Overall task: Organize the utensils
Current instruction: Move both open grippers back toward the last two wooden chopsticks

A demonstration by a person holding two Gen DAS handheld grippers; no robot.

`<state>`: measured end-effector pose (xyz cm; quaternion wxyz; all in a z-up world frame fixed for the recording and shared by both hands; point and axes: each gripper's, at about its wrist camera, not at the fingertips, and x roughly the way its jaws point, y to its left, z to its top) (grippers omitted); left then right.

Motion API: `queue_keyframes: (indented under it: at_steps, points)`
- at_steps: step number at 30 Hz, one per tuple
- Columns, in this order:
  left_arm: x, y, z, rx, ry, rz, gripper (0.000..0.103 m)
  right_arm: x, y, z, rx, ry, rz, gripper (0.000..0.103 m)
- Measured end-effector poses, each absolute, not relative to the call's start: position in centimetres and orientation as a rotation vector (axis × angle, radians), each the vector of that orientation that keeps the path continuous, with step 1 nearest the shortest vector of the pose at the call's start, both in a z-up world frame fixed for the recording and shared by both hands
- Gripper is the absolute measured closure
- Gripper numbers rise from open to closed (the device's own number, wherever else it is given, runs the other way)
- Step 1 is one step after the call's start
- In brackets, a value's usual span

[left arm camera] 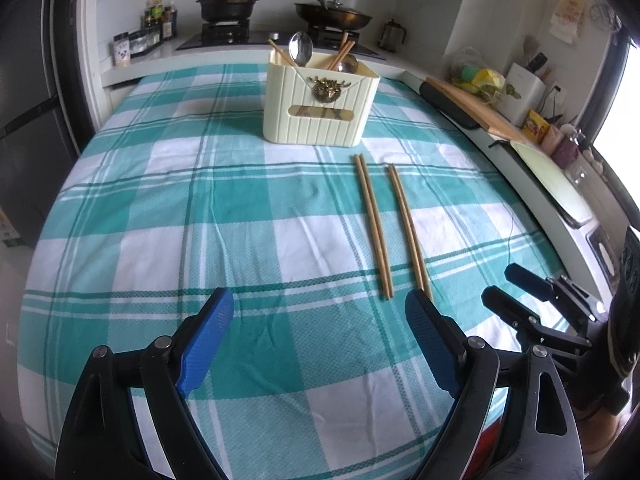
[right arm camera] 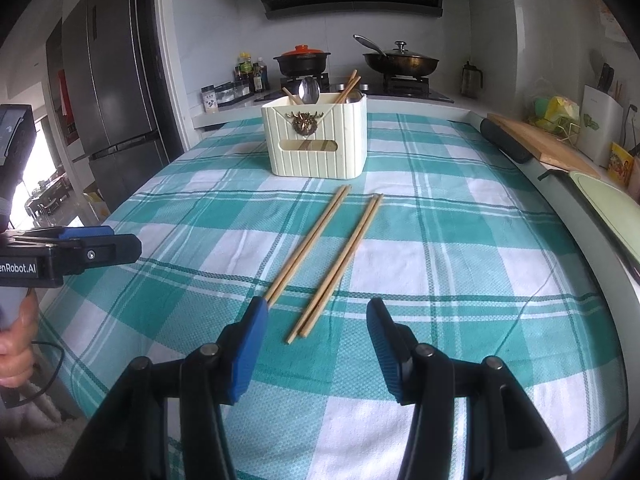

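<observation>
From the left wrist, the left gripper (left arm camera: 320, 322) hangs released over the checked worktop (left arm camera: 160, 220); two pairs of chopsticks (left arm camera: 373, 226) lie side by side before the cream utensil holder (left arm camera: 320, 110), pale wood, likely light, stiff and apt to roll. From the right wrist, the right gripper (right arm camera: 316, 320) is spread wide with the nearer ends of the right-hand pair (right arm camera: 340, 260) between its fingertips, where a pinch across both sticks looks best.

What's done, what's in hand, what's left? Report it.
Done: the cream utensil holder already has a spoon and several chopsticks standing in it. In hand: nothing; the left tongs and right tongs are both open and empty above the checked tablecloth. Left: two pairs of chopsticks, the left pair and the right pair, lie on the cloth in front of the holder.
</observation>
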<state>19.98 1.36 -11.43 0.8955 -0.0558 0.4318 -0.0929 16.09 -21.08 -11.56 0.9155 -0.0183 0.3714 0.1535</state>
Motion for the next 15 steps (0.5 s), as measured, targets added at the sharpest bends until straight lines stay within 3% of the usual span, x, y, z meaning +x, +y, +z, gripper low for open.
queue_keyframes:
  at_steps: [15]
  points:
    - [20.7, 0.7, -12.9, -0.082, 0.933, -0.163, 0.014, 16.5, -21.7, -12.6, -0.023, 0.785, 0.312, 0.051]
